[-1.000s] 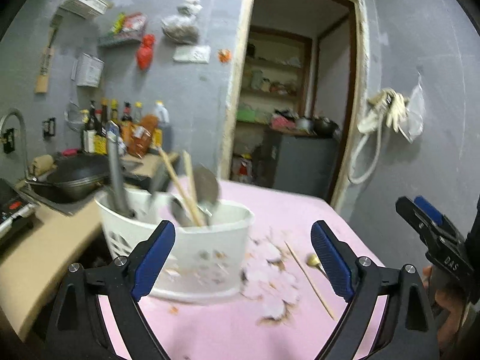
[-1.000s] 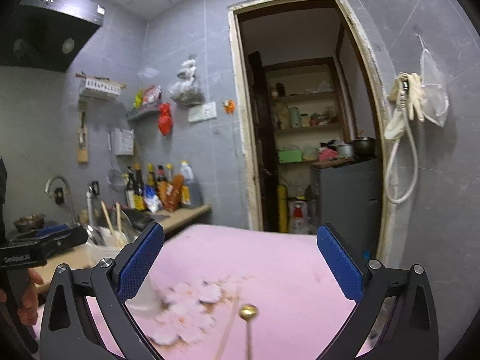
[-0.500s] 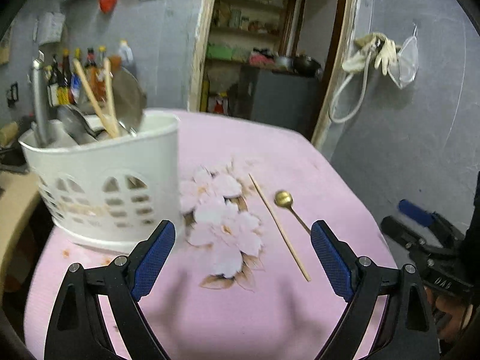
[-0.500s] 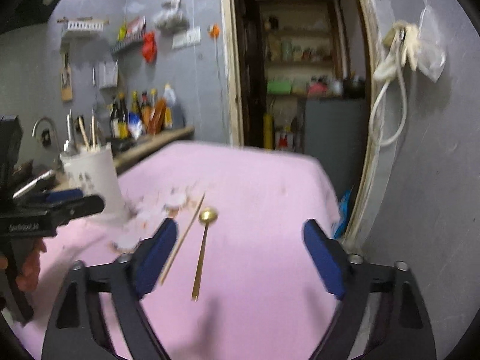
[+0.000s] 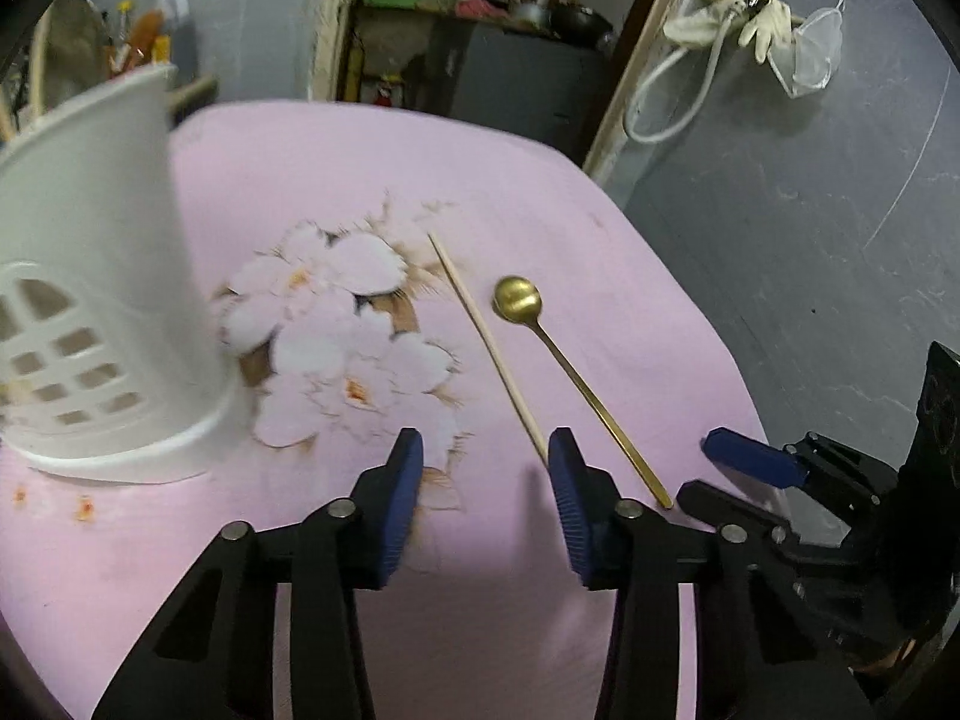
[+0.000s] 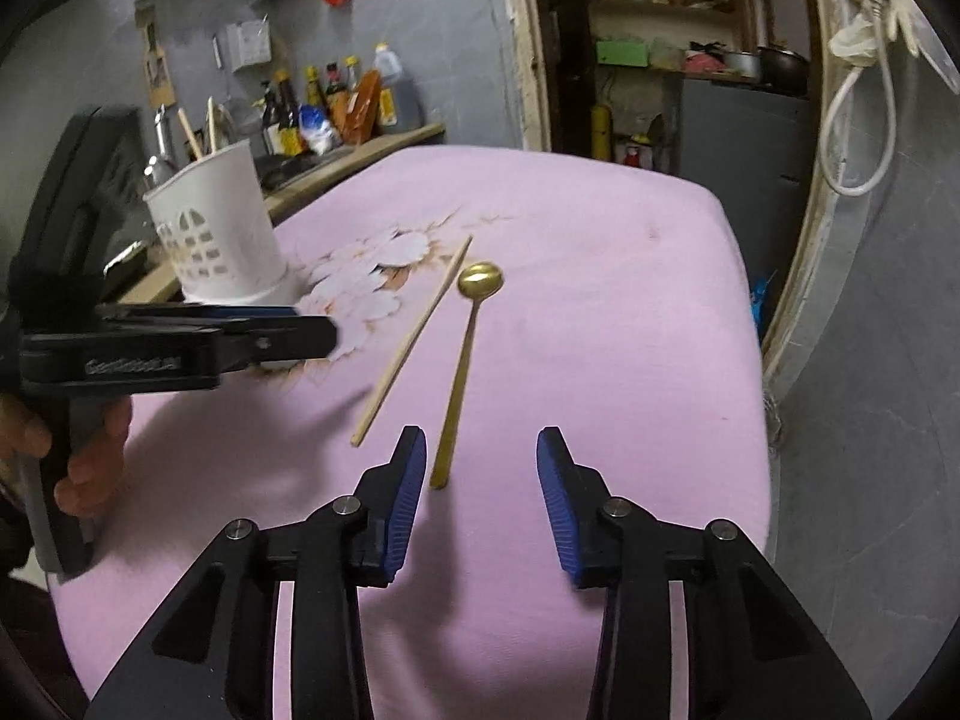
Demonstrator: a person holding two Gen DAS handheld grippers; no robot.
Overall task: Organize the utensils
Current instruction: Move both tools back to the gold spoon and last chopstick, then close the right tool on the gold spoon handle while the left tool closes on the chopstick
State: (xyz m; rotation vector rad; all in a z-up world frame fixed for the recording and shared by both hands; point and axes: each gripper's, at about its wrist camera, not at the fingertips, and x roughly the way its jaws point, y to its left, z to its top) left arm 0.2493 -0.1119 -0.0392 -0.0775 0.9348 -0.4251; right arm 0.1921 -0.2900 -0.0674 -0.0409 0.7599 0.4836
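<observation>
Counter [image 6: 600, 252] draped in pink cloth with a white flower print [image 5: 336, 324].

Gold spoon [image 5: 564, 360] lies flat on the cloth, bowl toward the far side, handle running back toward the grippers. Single wooden chopstick [image 5: 486, 342] lies just beside it on the flower side, roughly parallel, not touching.

White slotted utensil holder [image 5: 96, 312] stands upright on the cloth at the left edge, past the flower print; chopsticks and metal handles stick up out of it in the right wrist view.

Left gripper [image 5: 486, 501]: blue-padded jaws part-way apart and closing, nothing between them. Near end of the chopstick sits just at the inner edge of its right pad; contact cannot be told.

Right gripper [image 6: 480, 492]: jaws also part-way apart and closing, pointed down at the cloth. Tip of the spoon handle lies just inside its left pad, pads not pressing on it.

A hand [image 6: 78, 456] holds the left gripper's handle, seen at left in the right wrist view.
</observation>
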